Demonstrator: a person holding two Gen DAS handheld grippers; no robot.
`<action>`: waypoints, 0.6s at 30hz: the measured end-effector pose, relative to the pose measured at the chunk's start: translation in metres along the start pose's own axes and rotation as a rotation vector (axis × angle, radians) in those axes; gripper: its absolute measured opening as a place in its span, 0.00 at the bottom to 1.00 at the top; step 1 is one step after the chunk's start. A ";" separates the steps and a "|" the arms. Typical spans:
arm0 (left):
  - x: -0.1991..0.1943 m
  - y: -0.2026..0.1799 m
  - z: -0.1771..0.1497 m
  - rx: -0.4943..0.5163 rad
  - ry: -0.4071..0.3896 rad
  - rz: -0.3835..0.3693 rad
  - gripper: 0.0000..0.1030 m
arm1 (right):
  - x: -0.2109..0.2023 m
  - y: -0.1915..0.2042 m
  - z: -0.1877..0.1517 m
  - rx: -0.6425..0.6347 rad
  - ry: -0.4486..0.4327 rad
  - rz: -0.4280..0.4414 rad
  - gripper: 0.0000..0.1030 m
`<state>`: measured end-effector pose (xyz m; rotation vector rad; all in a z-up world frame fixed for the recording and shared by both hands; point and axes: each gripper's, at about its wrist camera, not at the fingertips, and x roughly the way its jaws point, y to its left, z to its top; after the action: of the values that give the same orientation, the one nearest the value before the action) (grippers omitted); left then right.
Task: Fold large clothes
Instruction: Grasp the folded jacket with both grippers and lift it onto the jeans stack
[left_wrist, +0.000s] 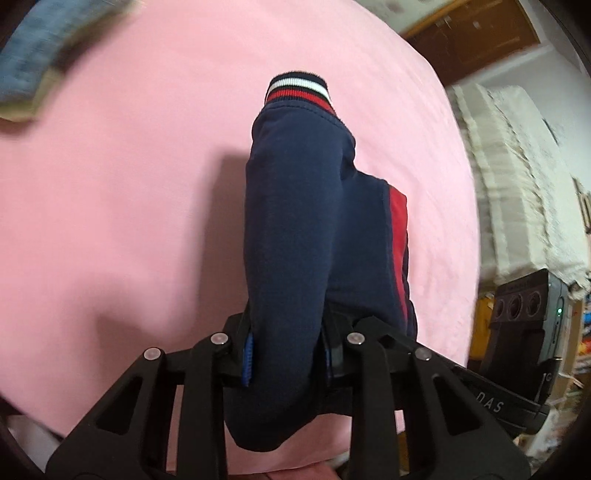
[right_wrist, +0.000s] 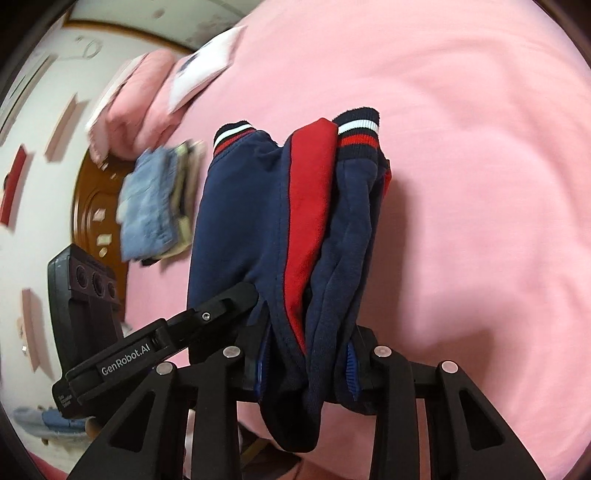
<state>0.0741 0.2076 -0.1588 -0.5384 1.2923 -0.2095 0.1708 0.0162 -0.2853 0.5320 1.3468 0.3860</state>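
A navy sweatshirt (left_wrist: 295, 229) with a red panel and striped navy, white and red cuffs hangs over the pink bed sheet (left_wrist: 129, 184). My left gripper (left_wrist: 286, 354) is shut on a bunched navy part of it, which droops down toward the sheet. In the right wrist view my right gripper (right_wrist: 306, 363) is shut on another bunched part of the same sweatshirt (right_wrist: 258, 221). The left gripper's body shows at its left (right_wrist: 155, 343). Both hold the garment off the bed, close together.
A stack of folded clothes with blue denim on top (right_wrist: 155, 206) lies on the bed; it also shows blurred in the left wrist view (left_wrist: 33, 66). Pink pillows (right_wrist: 140, 96) sit by the wooden headboard (right_wrist: 96, 206). White bedding (left_wrist: 517, 177) lies beyond the bed's right edge.
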 end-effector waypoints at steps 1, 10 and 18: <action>-0.019 0.015 0.006 -0.003 -0.026 0.026 0.22 | 0.009 0.018 -0.002 -0.012 0.006 0.015 0.31; -0.159 0.120 0.080 -0.079 -0.243 0.181 0.22 | 0.101 0.202 0.004 -0.143 0.010 0.195 0.31; -0.253 0.189 0.180 -0.006 -0.395 0.338 0.22 | 0.159 0.358 0.036 -0.233 -0.056 0.311 0.31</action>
<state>0.1467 0.5284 -0.0037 -0.3371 0.9781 0.1761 0.2501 0.3934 -0.2058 0.5531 1.1478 0.7676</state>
